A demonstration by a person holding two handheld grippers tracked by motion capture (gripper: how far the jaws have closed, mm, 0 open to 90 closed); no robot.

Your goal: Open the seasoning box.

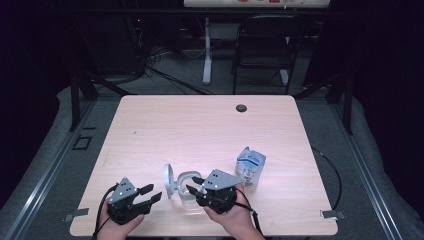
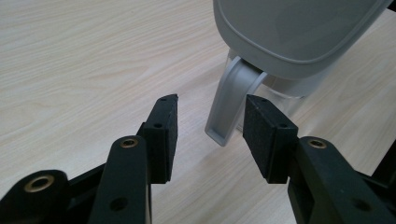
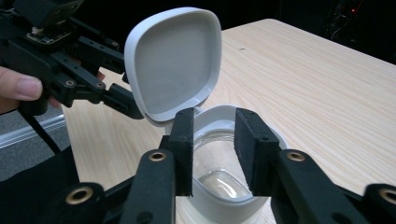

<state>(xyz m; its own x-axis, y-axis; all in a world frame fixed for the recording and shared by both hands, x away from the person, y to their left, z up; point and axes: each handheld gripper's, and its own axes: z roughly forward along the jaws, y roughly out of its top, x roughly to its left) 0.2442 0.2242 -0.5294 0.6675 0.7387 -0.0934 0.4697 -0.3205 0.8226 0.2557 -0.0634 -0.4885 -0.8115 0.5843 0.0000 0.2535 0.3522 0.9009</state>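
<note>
The right gripper [image 1: 194,186] hangs over the clear jug [image 3: 219,182], its jaws apart above the rim and clasping nothing. The jug stands near the front edge of the counter [image 1: 200,125], its white lid [image 3: 173,63] flipped up on end. The left gripper [image 1: 151,194] sits just left of it, jaws spread wide and empty, with the jug's handle [image 2: 227,105] just ahead of them. A crumpled blue-and-white pouch [image 1: 250,166] stands to the right of the jug.
</note>
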